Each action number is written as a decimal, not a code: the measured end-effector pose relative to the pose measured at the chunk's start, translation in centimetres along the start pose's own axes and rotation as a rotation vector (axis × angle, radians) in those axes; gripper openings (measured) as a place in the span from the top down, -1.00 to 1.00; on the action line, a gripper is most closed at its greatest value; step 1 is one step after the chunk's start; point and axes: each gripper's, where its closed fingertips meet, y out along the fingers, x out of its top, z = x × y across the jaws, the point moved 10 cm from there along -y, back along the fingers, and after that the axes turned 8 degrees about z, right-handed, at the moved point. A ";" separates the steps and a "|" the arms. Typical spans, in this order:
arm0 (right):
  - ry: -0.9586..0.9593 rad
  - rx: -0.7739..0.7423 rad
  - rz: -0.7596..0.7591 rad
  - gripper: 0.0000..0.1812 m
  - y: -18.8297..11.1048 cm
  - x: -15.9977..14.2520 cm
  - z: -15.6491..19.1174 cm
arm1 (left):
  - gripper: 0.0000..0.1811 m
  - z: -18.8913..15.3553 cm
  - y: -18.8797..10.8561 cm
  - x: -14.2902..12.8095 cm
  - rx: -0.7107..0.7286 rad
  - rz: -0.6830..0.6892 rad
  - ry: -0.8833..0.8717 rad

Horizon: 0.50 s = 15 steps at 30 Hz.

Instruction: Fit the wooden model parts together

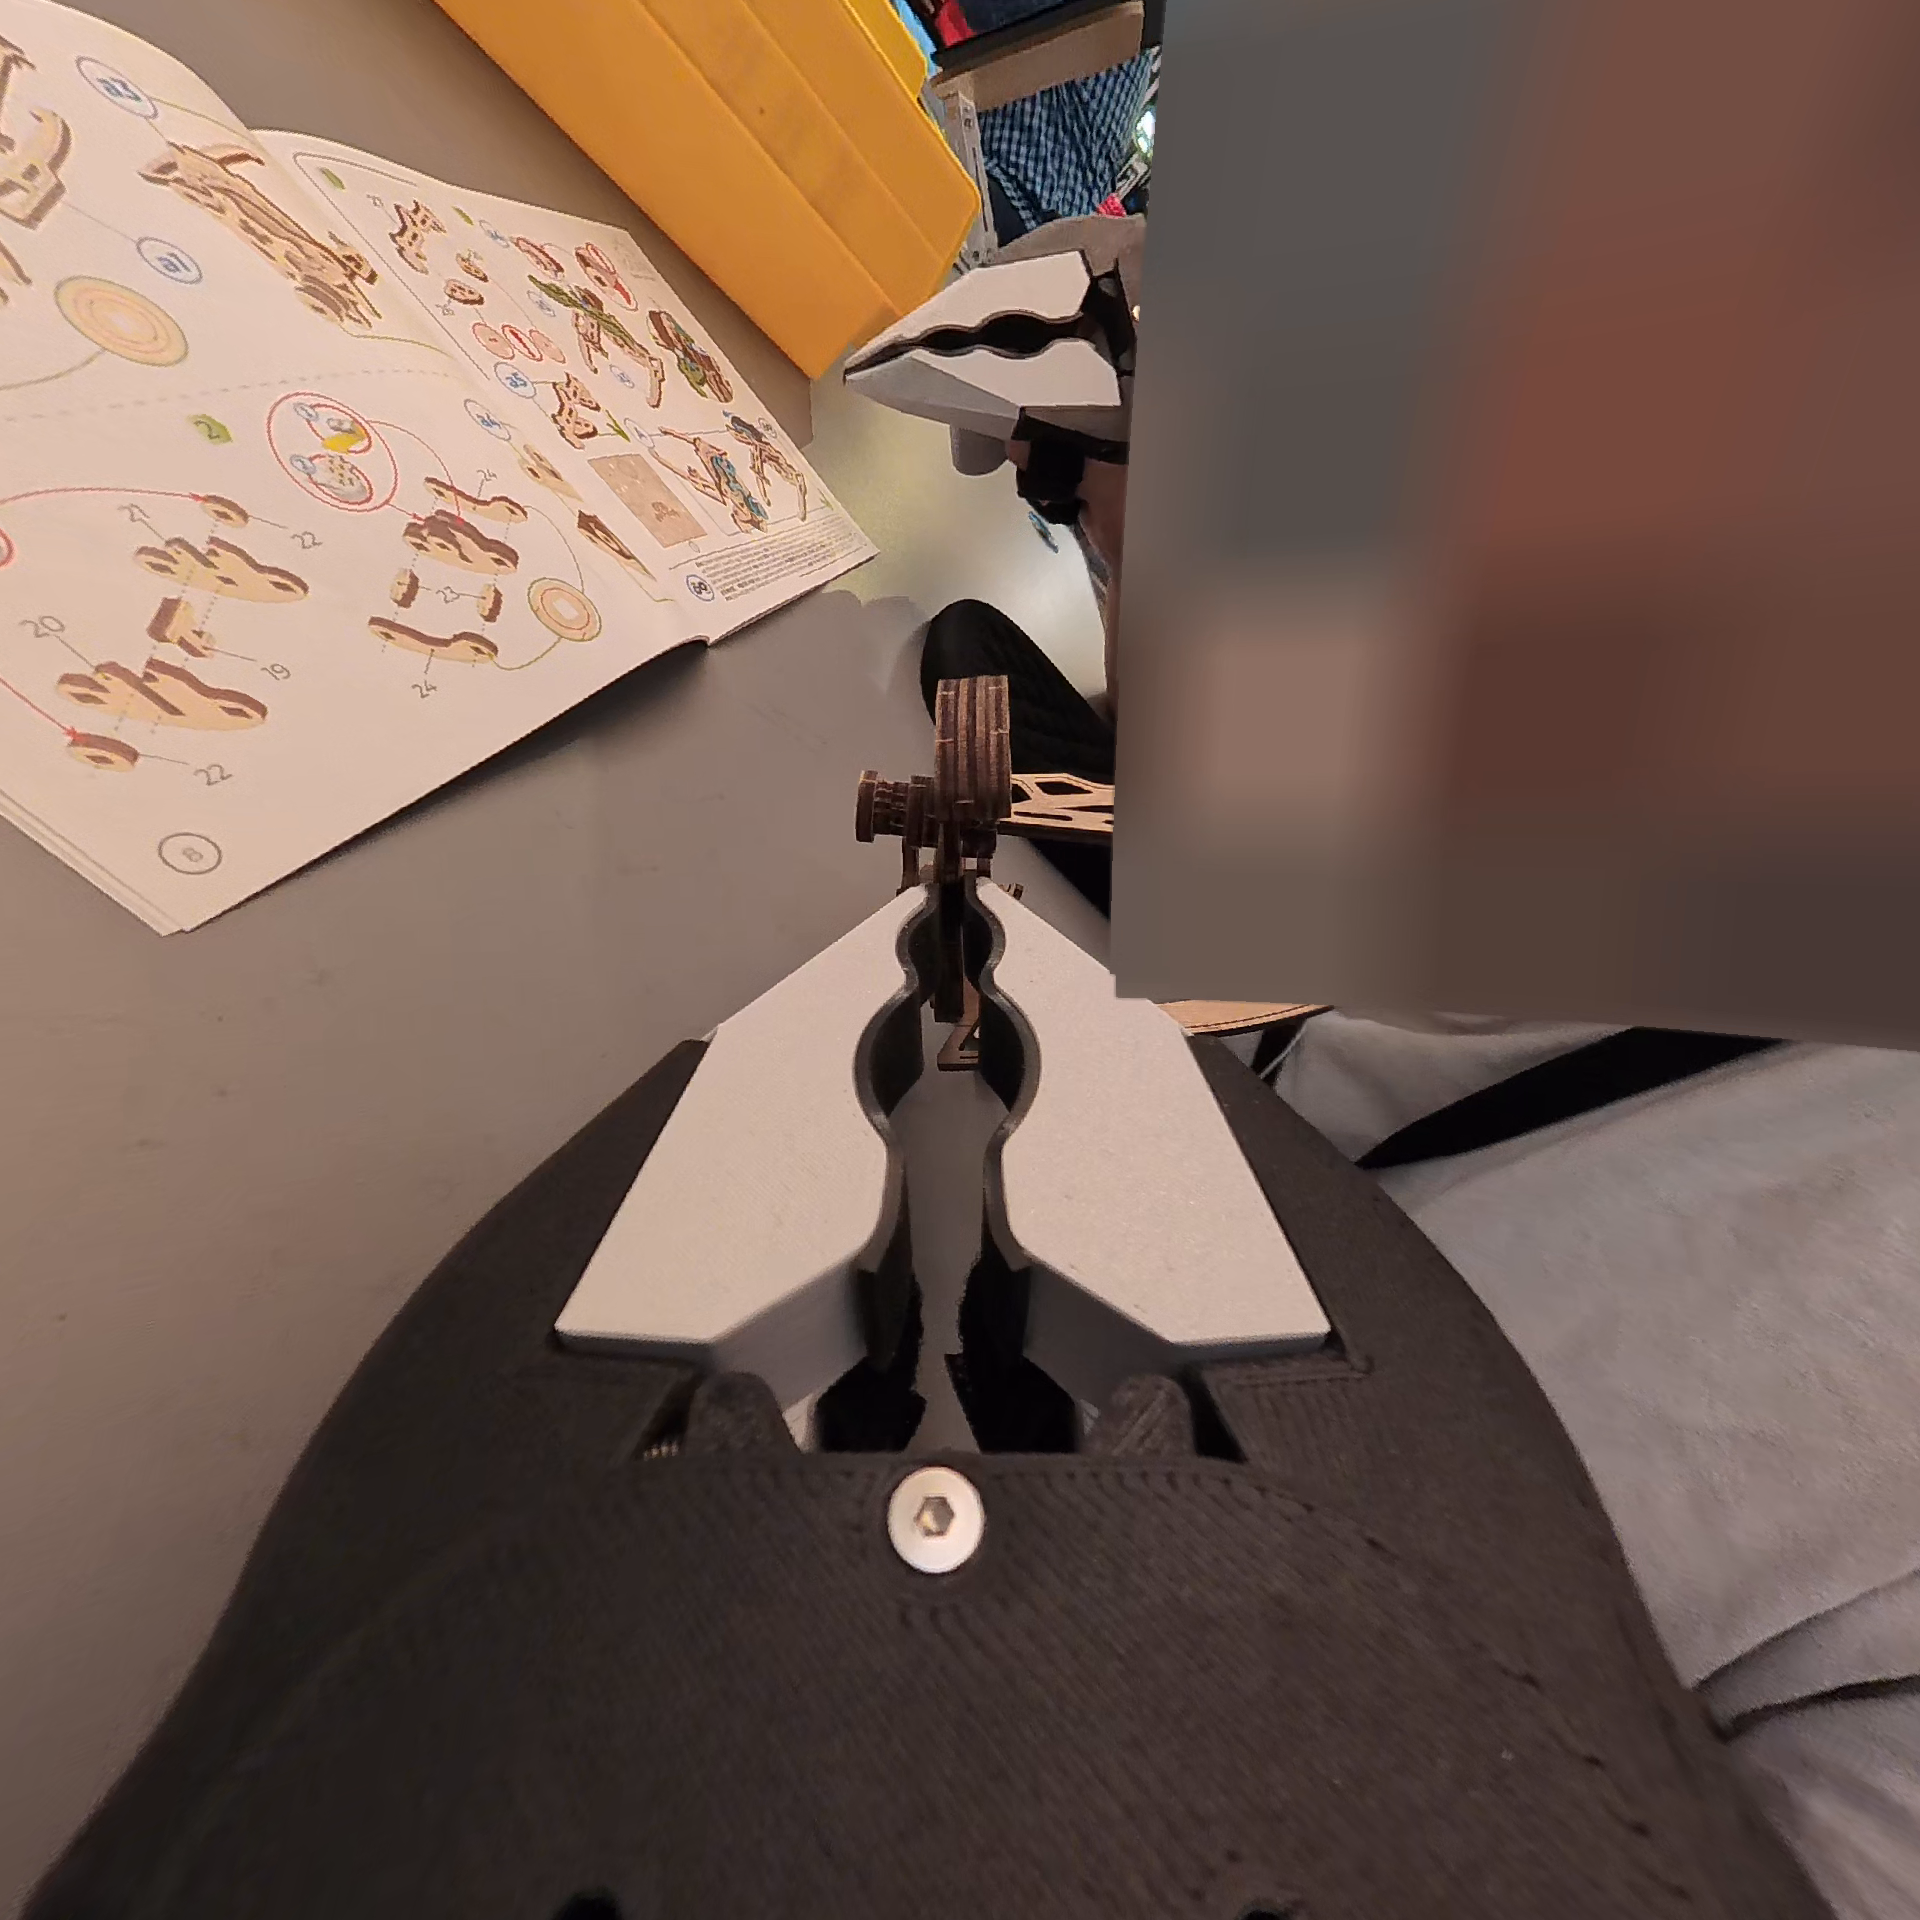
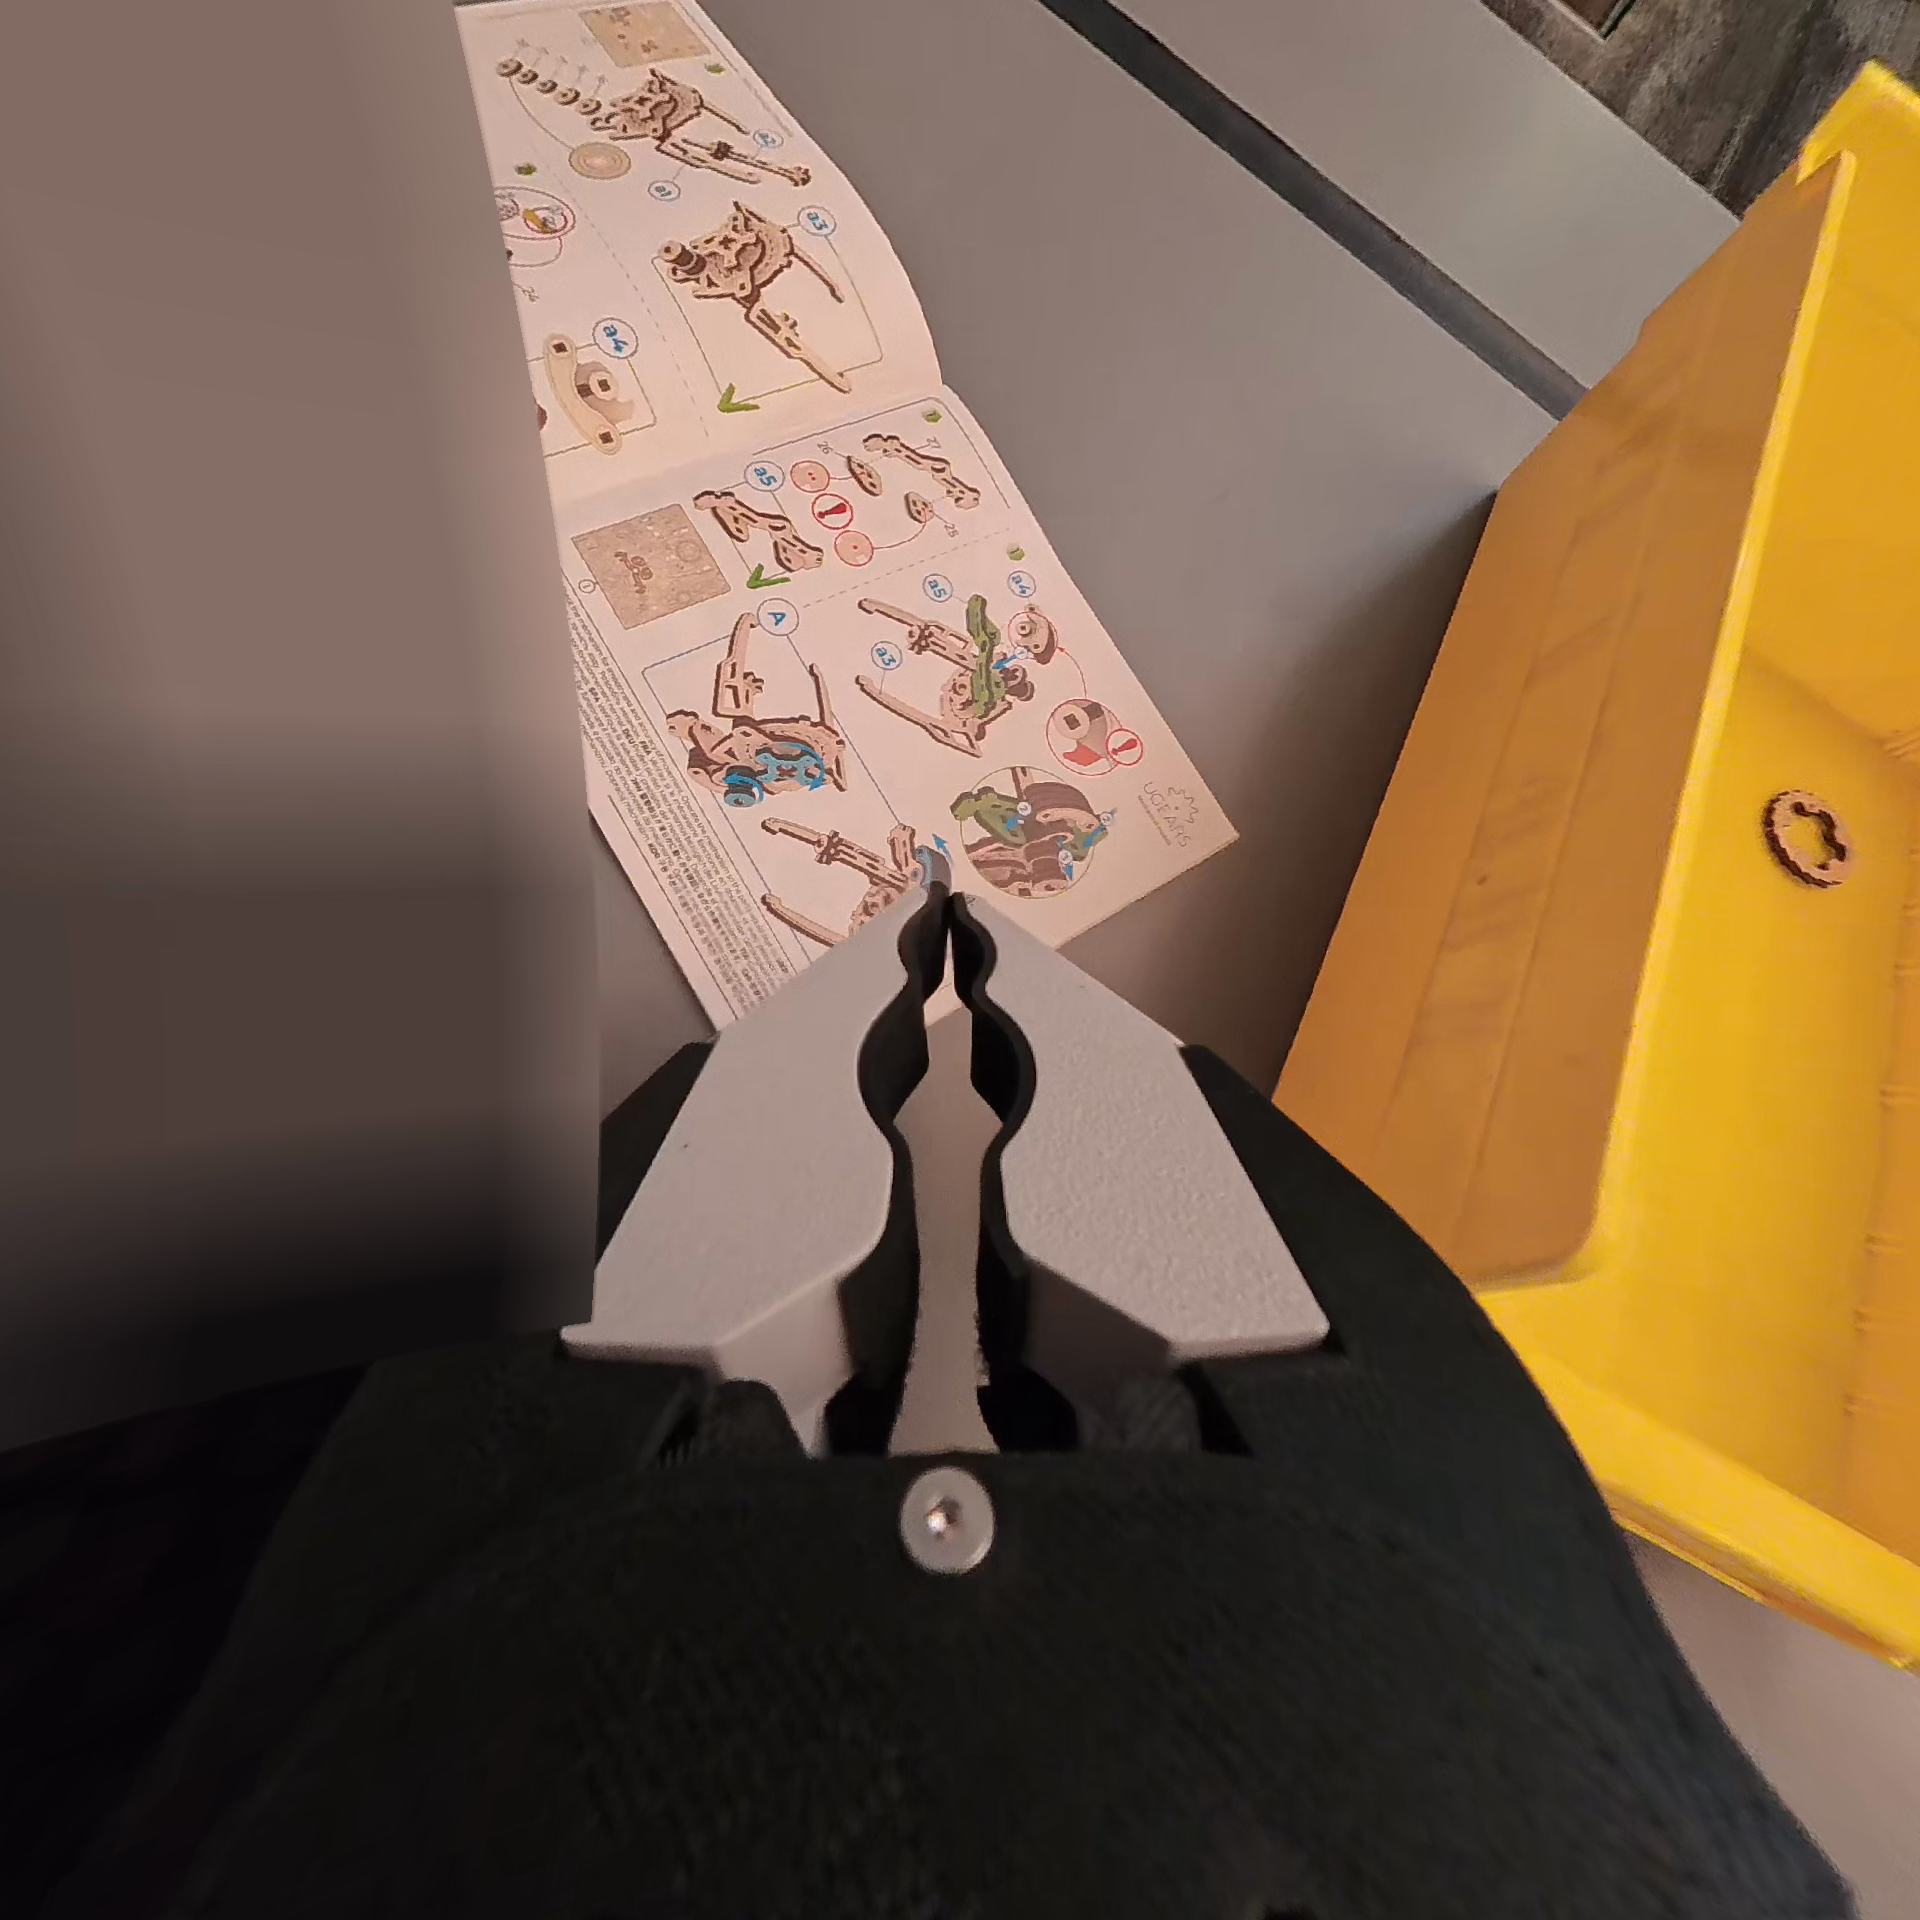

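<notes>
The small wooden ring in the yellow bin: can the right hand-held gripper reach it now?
Probably yes. The wooden ring lies alone in the open yellow bin; the right hand-held gripper is shut and must open first.

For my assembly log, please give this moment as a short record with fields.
left hand-held gripper: shut on wooden model part, held upright
right hand-held gripper: shut, nothing seen between its tips
instruction booklet: open on grey table
yellow bin: beside booklet, holds a small wooden ring
</notes>
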 end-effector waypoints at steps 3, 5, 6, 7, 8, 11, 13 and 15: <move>0.001 0.038 -0.017 1.00 0.2 0.1 0.1 | 1.00 -0.1 -0.1 0.2 0.001 -0.001 0.006; -0.005 0.071 -0.046 1.00 0.3 0.3 0.4 | 1.00 0.0 -0.3 0.3 -0.004 -0.007 -0.004; -0.009 0.090 -0.066 1.00 0.3 0.4 0.6 | 1.00 0.1 -0.4 0.3 0.004 -0.013 -0.010; -0.016 0.109 -0.084 1.00 0.4 0.5 0.8 | 1.00 0.0 -0.4 0.2 0.003 -0.010 -0.015; -0.029 0.122 -0.105 1.00 0.4 0.7 1.0 | 1.00 -0.1 -0.4 0.2 -0.001 -0.007 -0.013; -0.104 0.166 -0.168 1.00 0.6 1.2 1.9 | 1.00 -0.5 -0.4 0.4 0.006 -0.006 0.016; -0.177 0.199 -0.205 1.00 0.7 1.7 2.8 | 1.00 -0.7 -0.4 0.4 0.019 0.002 0.034; -0.248 0.308 -0.264 1.00 0.4 2.5 4.3 | 1.00 -0.7 -0.3 0.3 0.021 0.006 0.039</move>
